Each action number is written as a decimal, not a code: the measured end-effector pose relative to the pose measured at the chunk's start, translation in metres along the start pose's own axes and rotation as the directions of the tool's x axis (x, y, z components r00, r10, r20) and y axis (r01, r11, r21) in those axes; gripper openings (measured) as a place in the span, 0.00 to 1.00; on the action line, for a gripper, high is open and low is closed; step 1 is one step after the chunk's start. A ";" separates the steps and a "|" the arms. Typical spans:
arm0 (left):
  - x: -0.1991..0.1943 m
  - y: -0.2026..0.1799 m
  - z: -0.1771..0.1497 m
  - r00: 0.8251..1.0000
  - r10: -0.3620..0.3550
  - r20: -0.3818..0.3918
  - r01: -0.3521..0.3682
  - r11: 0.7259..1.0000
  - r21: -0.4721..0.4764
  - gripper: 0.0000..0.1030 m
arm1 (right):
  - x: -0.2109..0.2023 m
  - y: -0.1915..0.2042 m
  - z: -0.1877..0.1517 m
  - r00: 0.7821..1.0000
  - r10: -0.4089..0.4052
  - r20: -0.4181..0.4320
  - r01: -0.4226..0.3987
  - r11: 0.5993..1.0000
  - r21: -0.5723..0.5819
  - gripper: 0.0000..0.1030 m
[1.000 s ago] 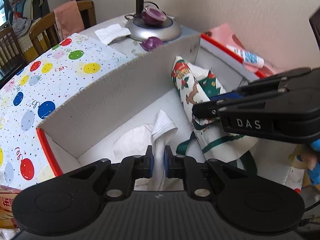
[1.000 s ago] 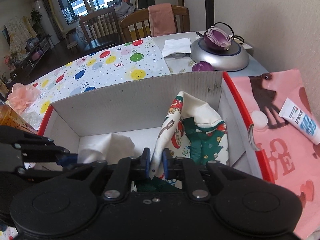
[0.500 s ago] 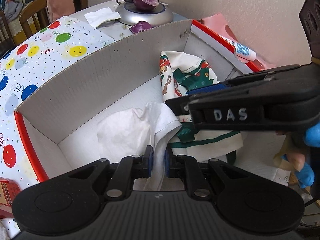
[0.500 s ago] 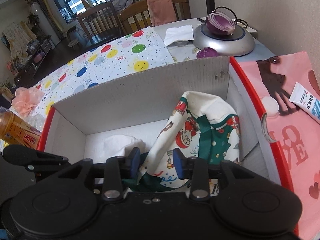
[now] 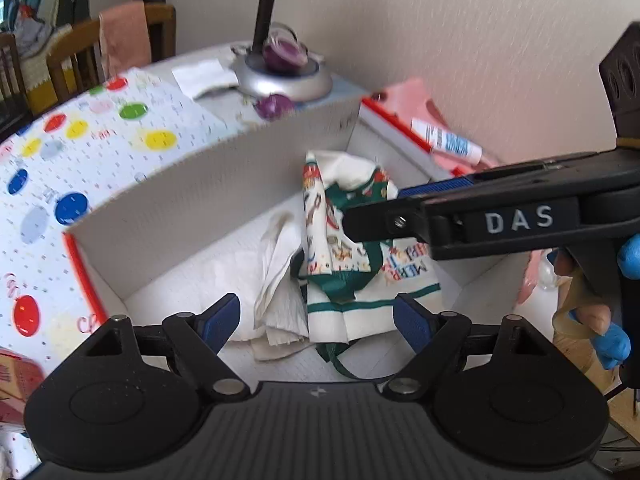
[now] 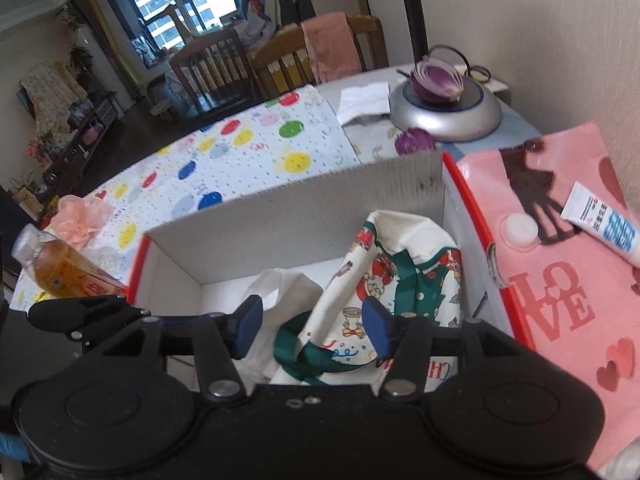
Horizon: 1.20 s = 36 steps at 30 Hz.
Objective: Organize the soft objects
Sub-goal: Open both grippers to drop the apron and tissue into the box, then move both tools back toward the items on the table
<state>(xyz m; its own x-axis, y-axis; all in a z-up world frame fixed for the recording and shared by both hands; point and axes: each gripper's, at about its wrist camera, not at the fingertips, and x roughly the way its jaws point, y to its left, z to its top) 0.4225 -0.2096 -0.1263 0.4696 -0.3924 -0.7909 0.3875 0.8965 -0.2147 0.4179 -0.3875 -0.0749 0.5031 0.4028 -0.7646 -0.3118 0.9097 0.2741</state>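
Observation:
A white cardboard box [image 5: 192, 216] with red edges holds two soft things. A white cloth [image 5: 276, 280] lies crumpled on its floor, left of a Christmas-print cloth with green trim [image 5: 352, 248]. Both show in the right wrist view too, the white cloth [image 6: 280, 292] and the Christmas cloth [image 6: 408, 264] inside the box [image 6: 304, 216]. My left gripper [image 5: 316, 320] is open and empty just above the cloths. My right gripper [image 6: 312, 324] is open and empty over the Christmas cloth; it crosses the left wrist view from the right [image 5: 400, 210].
A polka-dot sheet [image 6: 224, 160] covers the table left of the box. A pink "LOVE" bag [image 6: 560, 280] with a white tube [image 6: 600, 228] lies on the right by the wall. A silver lamp base [image 6: 444, 108] with a cut onion stands behind. A bottle [image 6: 60, 268] lies at left.
Both grippers were shut on their cloths a second ago. The right one opened first, then the left; both cloths now lie loose in the box and the grippers have drawn back.

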 end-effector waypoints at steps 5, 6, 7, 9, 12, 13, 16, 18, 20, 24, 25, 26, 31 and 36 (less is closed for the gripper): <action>-0.031 0.004 -0.005 0.997 0.004 0.075 -0.003 1.000 -0.011 0.81 | -0.025 0.013 -0.001 0.999 0.016 0.043 -0.015 0.999 -0.029 0.61; -0.038 0.004 -0.006 0.996 0.006 0.091 -0.005 1.000 -0.011 0.81 | -0.031 0.016 -0.002 0.998 0.017 0.055 -0.015 0.999 -0.036 0.61; -0.046 0.004 -0.007 0.994 0.010 0.109 -0.010 1.000 -0.007 0.81 | -0.037 0.019 -0.003 0.998 0.020 0.067 -0.017 0.999 -0.041 0.61; -0.060 0.006 -0.009 0.990 0.017 0.141 -0.018 1.000 0.001 0.81 | -0.048 0.024 -0.005 0.996 0.027 0.088 -0.023 0.999 -0.048 0.62; -0.084 0.008 -0.015 0.982 0.019 0.187 -0.021 1.000 0.007 0.81 | -0.063 0.034 -0.008 0.991 0.029 0.128 -0.022 0.998 -0.053 0.65; -0.091 0.009 -0.017 0.979 0.024 0.202 -0.027 1.000 0.011 0.81 | -0.068 0.037 -0.010 0.990 0.033 0.139 -0.026 0.999 -0.047 0.66; -0.113 0.011 -0.024 0.968 0.041 0.246 -0.049 0.998 0.026 0.81 | -0.080 0.048 -0.013 0.985 0.036 0.169 -0.030 0.999 -0.041 0.67; -0.127 0.013 -0.030 0.962 0.046 0.269 -0.056 0.998 0.030 0.81 | -0.087 0.057 -0.015 0.982 0.035 0.188 -0.027 0.998 -0.048 0.69; -0.140 0.016 -0.036 0.956 0.052 0.289 -0.062 0.998 0.025 0.81 | -0.093 0.066 -0.019 0.978 0.035 0.207 -0.025 0.998 -0.053 0.71; -0.166 0.026 -0.048 0.945 0.061 0.322 -0.068 0.998 0.011 0.81 | -0.102 0.086 -0.026 0.970 0.040 0.241 -0.027 0.998 -0.056 0.75; -0.172 0.029 -0.052 0.942 0.063 0.331 -0.069 0.998 0.006 0.81 | -0.104 0.091 -0.029 0.967 0.040 0.251 -0.027 0.998 -0.057 0.79; -0.178 0.032 -0.056 0.938 0.068 0.339 -0.072 0.997 0.000 0.81 | -0.106 0.097 -0.031 0.965 0.046 0.258 -0.031 0.998 -0.062 0.80; -0.207 0.048 -0.075 0.925 0.090 0.368 -0.084 0.996 -0.034 0.81 | -0.116 0.127 -0.044 0.953 0.066 0.294 -0.042 0.995 -0.089 0.85; -0.233 0.069 -0.096 0.910 0.119 0.397 -0.095 0.992 -0.078 0.88 | -0.119 0.159 -0.056 0.944 0.086 0.318 -0.050 0.991 -0.122 0.93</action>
<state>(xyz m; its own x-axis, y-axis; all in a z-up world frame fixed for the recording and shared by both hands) 0.2633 -0.0368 -0.0117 0.7883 -0.3323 -0.5178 0.2776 0.9432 -0.1827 0.2631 -0.2963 0.0271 0.7041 0.4910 -0.5130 -0.4323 0.8695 0.2388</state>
